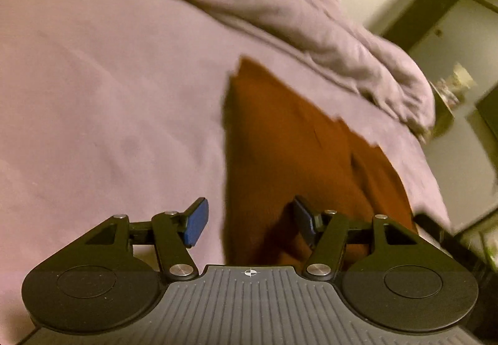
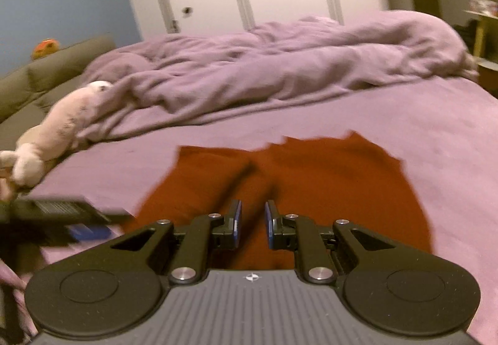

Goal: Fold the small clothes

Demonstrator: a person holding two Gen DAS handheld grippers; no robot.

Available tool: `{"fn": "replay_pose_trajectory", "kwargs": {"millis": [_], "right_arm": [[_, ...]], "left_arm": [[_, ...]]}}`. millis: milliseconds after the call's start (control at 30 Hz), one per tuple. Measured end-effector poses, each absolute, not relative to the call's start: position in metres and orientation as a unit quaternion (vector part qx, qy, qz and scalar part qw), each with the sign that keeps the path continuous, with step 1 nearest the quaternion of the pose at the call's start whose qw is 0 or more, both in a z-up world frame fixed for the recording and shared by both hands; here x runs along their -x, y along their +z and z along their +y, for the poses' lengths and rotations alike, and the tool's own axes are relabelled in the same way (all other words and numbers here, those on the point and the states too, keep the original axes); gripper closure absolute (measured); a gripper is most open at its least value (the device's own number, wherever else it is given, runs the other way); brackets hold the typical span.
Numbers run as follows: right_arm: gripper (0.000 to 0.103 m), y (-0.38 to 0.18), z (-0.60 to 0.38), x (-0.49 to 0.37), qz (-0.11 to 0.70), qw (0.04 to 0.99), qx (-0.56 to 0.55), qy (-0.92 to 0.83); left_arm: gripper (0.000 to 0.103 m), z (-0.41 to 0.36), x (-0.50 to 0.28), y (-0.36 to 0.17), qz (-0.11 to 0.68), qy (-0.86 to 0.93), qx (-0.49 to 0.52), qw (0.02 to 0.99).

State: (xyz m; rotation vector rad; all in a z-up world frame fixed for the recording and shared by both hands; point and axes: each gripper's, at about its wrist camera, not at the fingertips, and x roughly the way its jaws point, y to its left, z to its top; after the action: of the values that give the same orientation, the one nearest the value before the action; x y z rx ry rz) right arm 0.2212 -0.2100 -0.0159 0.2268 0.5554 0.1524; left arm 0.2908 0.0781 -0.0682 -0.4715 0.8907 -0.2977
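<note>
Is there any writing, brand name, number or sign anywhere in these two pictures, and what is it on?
No readable text in either view.
Small crosshair mark, a symbol and no letters, on the left gripper's grey body, and likewise on the right gripper's.
Dark flat object at the left edge of the right wrist view has a pale label-like patch: too blurred to read.
Rust-red garment: no print visible.

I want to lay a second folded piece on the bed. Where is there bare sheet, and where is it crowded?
Bare sheet lies left of the rust-orange garment, and a strip lies right of it, below the rumpled duvet. Crowded: the duvet along the far side, and the plush toy at the left edge.
</note>
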Motion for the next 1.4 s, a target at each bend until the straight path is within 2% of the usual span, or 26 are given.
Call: {"fn": "replay_pose_trajectory", "kwargs": {"millis": [100, 167, 267, 467, 600, 700, 800, 833, 933, 1067, 1167, 1300, 1367, 1400], "right_arm": [[0.084, -0.009, -0.189, -0.234, 0.274, 0.949, -0.107, 0.112], [0.072, -0.018, -0.179, -0.245, 0.299, 0.941, -0.097, 0.125], [0.068, -0.048, -0.178, -0.259, 0.358, 0.924, -0.075, 0.109], [0.064, -0.044, -0.211, -0.260, 0.361, 0.903, -0.190, 0.133], [0.061, -0.036, -0.214, -0.272, 0.362, 0.899, -0.208, 0.132], [0.053, -0.042, -0.210, -0.291, 0.383, 0.882, -0.226, 0.153], [0.052, -0.058, -0.205, -0.302, 0.409, 0.864, -0.243, 0.163], [0.055, -0.060, -0.203, -0.301, 0.406, 0.866, -0.241, 0.166], [0.080, -0.059, -0.197, -0.295, 0.389, 0.878, -0.214, 0.180], [0.087, -0.056, -0.194, -0.291, 0.379, 0.893, -0.174, 0.171], [0.089, -0.054, -0.194, -0.289, 0.375, 0.901, -0.150, 0.161], [0.088, -0.055, -0.194, -0.286, 0.374, 0.903, -0.143, 0.154], [0.076, -0.048, -0.195, -0.281, 0.368, 0.910, -0.131, 0.139], [0.072, -0.042, -0.197, -0.276, 0.358, 0.916, -0.127, 0.134]], "left_arm": [[0.036, 0.067, -0.293, -0.079, 0.441, -0.162, 0.217, 0.856], [0.033, 0.056, -0.286, -0.078, 0.439, -0.171, 0.174, 0.865], [0.029, 0.042, -0.280, -0.084, 0.433, -0.184, 0.129, 0.873], [0.028, 0.050, -0.279, -0.082, 0.437, -0.180, 0.160, 0.867], [0.026, 0.036, -0.283, -0.081, 0.437, -0.175, 0.141, 0.871], [0.025, 0.033, -0.286, -0.082, 0.438, -0.173, 0.147, 0.870], [0.025, 0.034, -0.286, -0.082, 0.438, -0.176, 0.143, 0.870], [0.025, 0.035, -0.285, -0.081, 0.439, -0.177, 0.143, 0.869], [0.025, 0.041, -0.286, -0.075, 0.444, -0.176, 0.158, 0.865], [0.021, 0.058, -0.276, -0.055, 0.417, -0.164, 0.160, 0.879], [0.020, 0.075, -0.278, -0.047, 0.398, -0.129, 0.155, 0.895], [0.021, 0.077, -0.296, -0.064, 0.425, -0.115, 0.166, 0.882], [0.021, 0.074, -0.300, -0.072, 0.435, -0.126, 0.182, 0.873], [0.020, 0.074, -0.302, -0.075, 0.436, -0.139, 0.191, 0.869]]}}
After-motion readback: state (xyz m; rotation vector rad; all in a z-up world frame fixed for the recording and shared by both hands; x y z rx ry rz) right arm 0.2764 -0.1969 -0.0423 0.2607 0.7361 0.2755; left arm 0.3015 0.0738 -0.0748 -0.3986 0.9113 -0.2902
